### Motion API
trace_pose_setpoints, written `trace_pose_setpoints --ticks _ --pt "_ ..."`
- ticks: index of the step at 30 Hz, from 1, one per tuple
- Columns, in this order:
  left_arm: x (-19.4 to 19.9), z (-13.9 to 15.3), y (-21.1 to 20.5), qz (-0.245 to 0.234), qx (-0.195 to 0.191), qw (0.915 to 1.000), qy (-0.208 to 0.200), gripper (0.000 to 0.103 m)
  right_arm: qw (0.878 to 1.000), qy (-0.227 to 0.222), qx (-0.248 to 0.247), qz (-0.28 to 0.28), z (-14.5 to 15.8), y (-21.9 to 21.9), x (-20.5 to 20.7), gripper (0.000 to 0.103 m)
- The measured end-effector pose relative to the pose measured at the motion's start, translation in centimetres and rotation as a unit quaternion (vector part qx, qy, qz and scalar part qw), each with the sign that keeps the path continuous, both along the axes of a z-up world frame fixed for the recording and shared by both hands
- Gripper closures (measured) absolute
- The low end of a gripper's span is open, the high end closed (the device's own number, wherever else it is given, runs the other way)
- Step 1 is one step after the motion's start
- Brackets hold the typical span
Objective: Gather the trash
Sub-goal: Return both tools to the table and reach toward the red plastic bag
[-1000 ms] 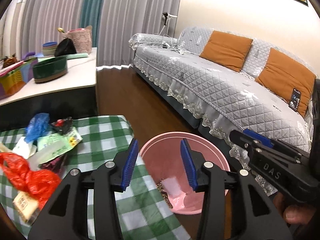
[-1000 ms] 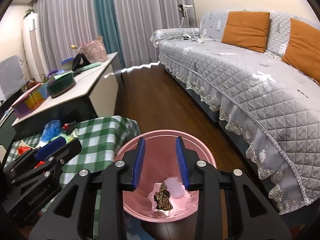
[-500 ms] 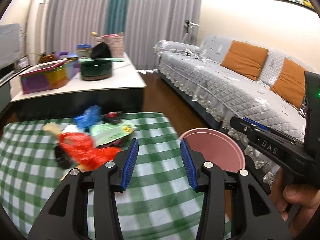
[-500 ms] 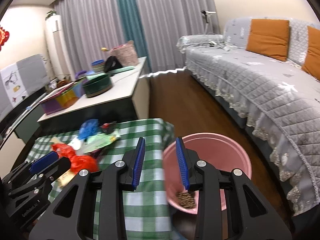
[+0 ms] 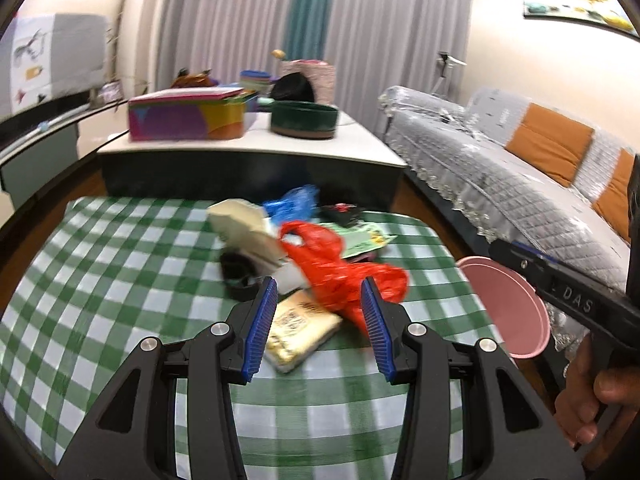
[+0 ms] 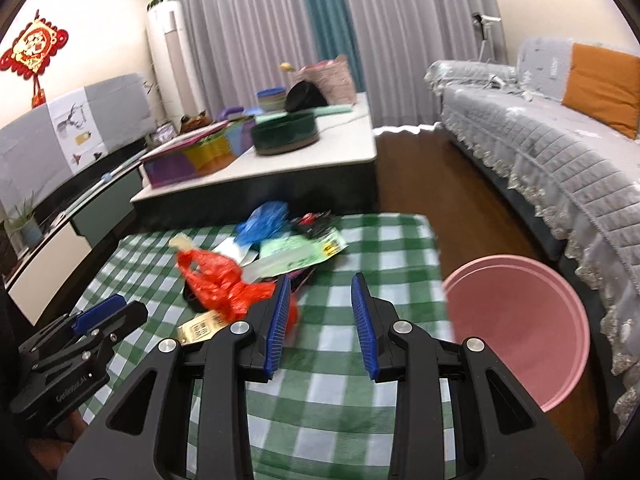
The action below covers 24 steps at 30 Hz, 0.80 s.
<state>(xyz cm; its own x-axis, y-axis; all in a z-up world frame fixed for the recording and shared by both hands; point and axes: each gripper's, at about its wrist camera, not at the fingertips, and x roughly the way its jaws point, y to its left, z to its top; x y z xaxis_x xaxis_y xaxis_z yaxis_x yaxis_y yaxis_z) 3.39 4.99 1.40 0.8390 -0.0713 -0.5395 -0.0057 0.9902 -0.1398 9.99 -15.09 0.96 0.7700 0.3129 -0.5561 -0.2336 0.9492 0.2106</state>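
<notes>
The left gripper [image 5: 318, 324] and right gripper [image 6: 320, 324] hang part-open and empty above the green checked tablecloth [image 5: 120, 280]. The trash pile, topped by a red plastic bag [image 5: 340, 268], lies mid-table; the pink bin [image 6: 516, 332] stands beside the table.

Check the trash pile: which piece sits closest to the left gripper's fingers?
The yellowish printed packet, lying flat just ahead of the left gripper. The red plastic bag is crumpled beside it; the blue bag lies farthest back.

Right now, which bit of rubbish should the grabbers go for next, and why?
Probably ease the left gripper forward onto the red plastic bag. Its jaws are open and empty, and the bag lies right ahead, nearest on the checked tablecloth, beside the pink bin.
</notes>
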Motion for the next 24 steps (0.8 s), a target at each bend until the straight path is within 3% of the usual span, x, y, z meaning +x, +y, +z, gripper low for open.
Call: trace_pose_setpoints --ticks 10,18,24 --pt "1.6 -1.5 2.8 0.035 -0.013 0.9992 0.009 0.060 0.999 0.025 -0.006 0.032 -2.6 3.5 2.2 0.070" --pt "2.9 -2.8 3.5 0.045 -0.019 0.9985 0.023 0.060 0.998 0.047 0.001 0.045 -4.2 4.8 4.1 0.062" --pt "4.1 -4.0 4.5 0.059 -0.029 0.9971 0.038 0.060 0.995 0.074 0.006 0.060 -5.8 5.5 5.4 0.061"
